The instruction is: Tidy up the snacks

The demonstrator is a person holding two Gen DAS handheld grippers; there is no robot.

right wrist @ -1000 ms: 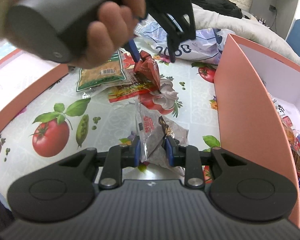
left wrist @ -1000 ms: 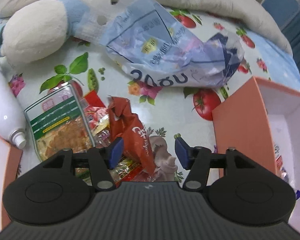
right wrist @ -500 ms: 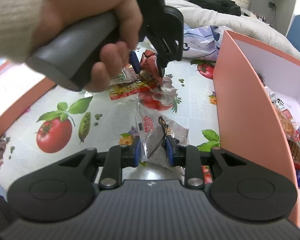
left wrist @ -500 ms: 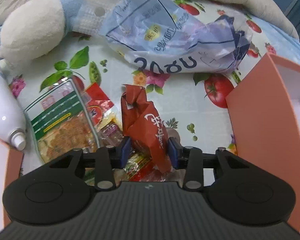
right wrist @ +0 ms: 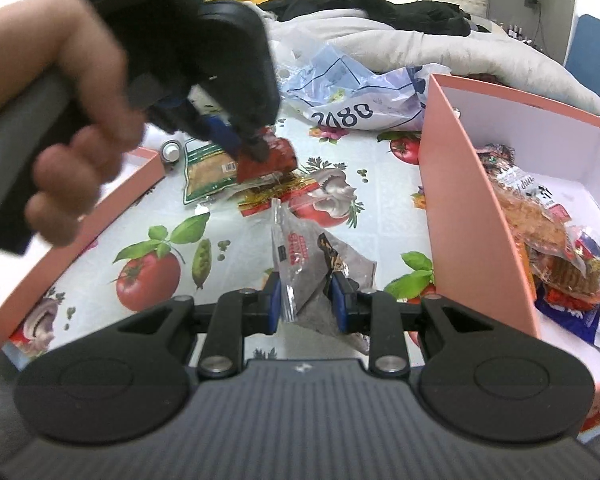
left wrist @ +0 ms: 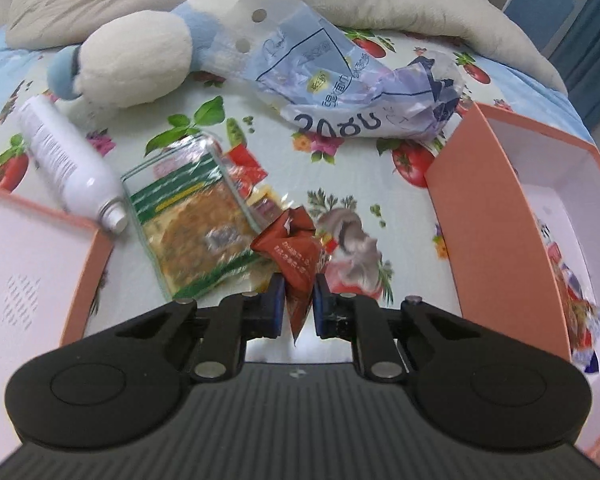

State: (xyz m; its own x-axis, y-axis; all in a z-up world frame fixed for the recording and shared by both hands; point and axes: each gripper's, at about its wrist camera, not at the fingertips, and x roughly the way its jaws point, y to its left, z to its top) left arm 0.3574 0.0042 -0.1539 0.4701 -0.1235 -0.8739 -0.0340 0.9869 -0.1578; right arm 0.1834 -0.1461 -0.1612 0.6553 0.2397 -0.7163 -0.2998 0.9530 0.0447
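Observation:
A crumpled red snack packet (left wrist: 296,256) sits between the blue pads of my left gripper (left wrist: 296,300), whose jaws are closing and pressing on it. The right wrist view shows this left gripper (right wrist: 240,140), in a person's hand, holding the red packet (right wrist: 272,158) above the tablecloth. My right gripper (right wrist: 304,304) is shut on a grey snack packet (right wrist: 307,260), lifted slightly off the cloth. A green-labelled clear packet (left wrist: 192,216) and a red-and-yellow packet (right wrist: 276,196) lie on the table. The orange box (right wrist: 459,200) on the right holds several snacks.
A white bottle (left wrist: 68,164) lies beside a second orange-rimmed box (left wrist: 88,280) at the left. A plush toy (left wrist: 140,64) and a crumpled blue plastic bag (left wrist: 359,92) lie at the back, with a grey blanket (left wrist: 439,12) behind them.
My left gripper has closed on the red packet and pulled it up and back off the pile. The right gripper has risen a little with the grey packet still in it.

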